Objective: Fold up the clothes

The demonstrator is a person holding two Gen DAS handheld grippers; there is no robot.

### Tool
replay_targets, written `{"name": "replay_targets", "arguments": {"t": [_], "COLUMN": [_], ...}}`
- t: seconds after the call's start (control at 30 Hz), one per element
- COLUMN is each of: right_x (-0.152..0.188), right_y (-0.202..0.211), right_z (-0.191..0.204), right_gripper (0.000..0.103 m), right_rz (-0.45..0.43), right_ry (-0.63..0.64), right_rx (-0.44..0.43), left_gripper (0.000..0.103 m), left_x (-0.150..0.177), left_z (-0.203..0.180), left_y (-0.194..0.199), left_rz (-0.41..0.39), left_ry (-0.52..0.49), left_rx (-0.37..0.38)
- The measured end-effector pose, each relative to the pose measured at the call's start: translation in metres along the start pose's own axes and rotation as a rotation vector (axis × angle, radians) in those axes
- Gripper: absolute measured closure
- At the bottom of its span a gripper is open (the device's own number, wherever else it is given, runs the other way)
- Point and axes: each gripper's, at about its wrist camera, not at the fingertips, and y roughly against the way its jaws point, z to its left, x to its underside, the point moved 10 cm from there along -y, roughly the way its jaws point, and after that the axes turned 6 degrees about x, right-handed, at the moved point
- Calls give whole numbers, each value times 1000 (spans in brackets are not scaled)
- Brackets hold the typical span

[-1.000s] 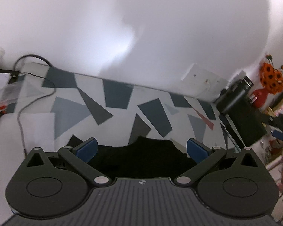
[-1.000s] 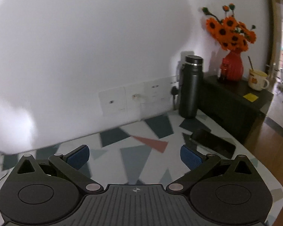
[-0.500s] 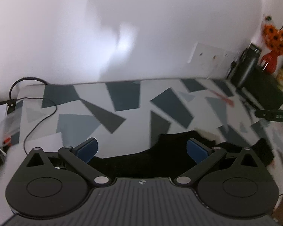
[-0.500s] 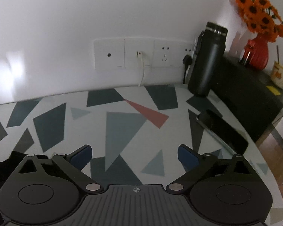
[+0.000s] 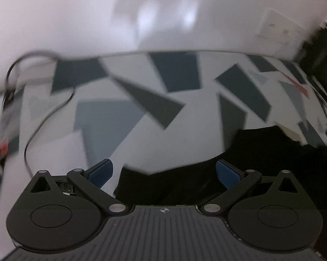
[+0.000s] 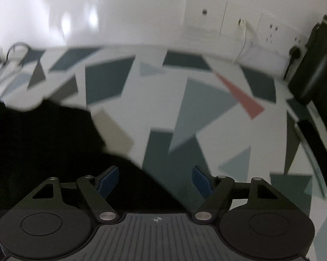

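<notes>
Black cable (image 5: 32, 130) loops along the far left edge of my table (image 5: 196, 113), running down from the back left corner, with blurred clutter beside it that I cannot make out. Rightward from there the patterned tabletop, white with grey and blue shards, lies bare all the way to the wall, so I have open room ahead of my left gripper (image 5: 164, 171). Its blue pads (image 5: 101, 171) stand wide apart and grip nothing. The left pad hangs over bare table; the right one sits over the black garment (image 5: 261, 152), though I cannot tell whether it touches the cloth. That garment lies crumpled at the near edge, spreading from between the fingers off toward the right side of the left wrist view.

In the right wrist view the same black garment (image 6: 43, 141) fills the near left part of the table, its edge slanting down under my right gripper (image 6: 155, 181). This gripper is open as well, a little narrower than the left, holding nothing; its left pad (image 6: 108, 181) is above the cloth and its right pad above bare table (image 6: 207, 113). Beyond it the surface is clear up to the wall sockets (image 6: 272, 31). Toward the right edge lies a dark phone (image 6: 316, 148), and in the back right corner stands a black flask (image 6: 316, 65), both well apart from the garment.
</notes>
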Motion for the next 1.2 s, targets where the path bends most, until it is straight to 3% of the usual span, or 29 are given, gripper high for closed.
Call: {"name": "replay_targets", "arguments": {"t": [0.1, 0.17, 0.23, 0.3, 0.4, 0.5, 0.57, 0.67, 0.7, 0.8, 0.83, 0.87, 0.9, 0.93, 0.97, 1.03, 1.1, 1.2], "right_x": [16, 20, 20, 17, 25, 55, 62, 54, 50, 42, 41, 37, 27, 20, 14, 11, 20, 37], "right_y": [3, 8, 15, 23, 35, 37, 41, 52, 55, 64, 69, 74, 77, 82, 87, 91, 87, 73], "right_z": [1, 4, -2, -24, -79, -110, -107, -94, -91, -94, -95, -95, -87, -71, -54, -11, 24, 46], "right_gripper": [50, 90, 97, 99, 99, 99, 96, 80, 80, 80, 79, 72, 67, 55, 52, 52, 52, 52], "right_rz": [23, 28, 22, -16, -20, 61, 60, -6, -24, -46, -55, -67, -91, -106, -119, -124, -97, -57], "right_ry": [-4, -22, -58, -118, -334, -479, -441, -384, -368, -358, -366, -371, -357, -326, -290, -187, -93, 20], "right_rx": [-13, -50, -30, 81, 225, 218, 199, 184, 194, 295, 324, 342, 303, 234, 163, 6, -65, -12], "left_gripper": [1, 1, 1, 1, 1, 1, 1, 1, 1, 1, 1, 1, 1, 1, 1, 1, 1, 4], "left_x": [14, 22, 32, 39, 48, 53, 56, 61, 64, 73, 75, 76, 77, 77, 77, 78, 84, 97], "left_z": [4, 4, 2, 0, 1, 5, 5, 1, -1, -6, -6, -10, -15, -20, -30, -52, -69, -79], "left_y": [2, 5, 7, 9, 12, 16, 18, 19, 19, 24, 27, 35, 44, 53, 61, 67, 59, 42], "left_rz": [-7, -15, -11, -15, -34, -50, -46, -29, -22, -11, -11, -28, -46, -65, -84, -82, -35, 32], "left_ry": [57, 51, 48, 35, 35, 61, 63, 35, 22, -3, 11, 64, 122, 180, 213, 190, 108, 55], "left_rx": [16, -4, -13, -24, -29, -15, -9, -20, -25, -30, -32, 12, 62, 112, 189, 272, 264, 191]}}
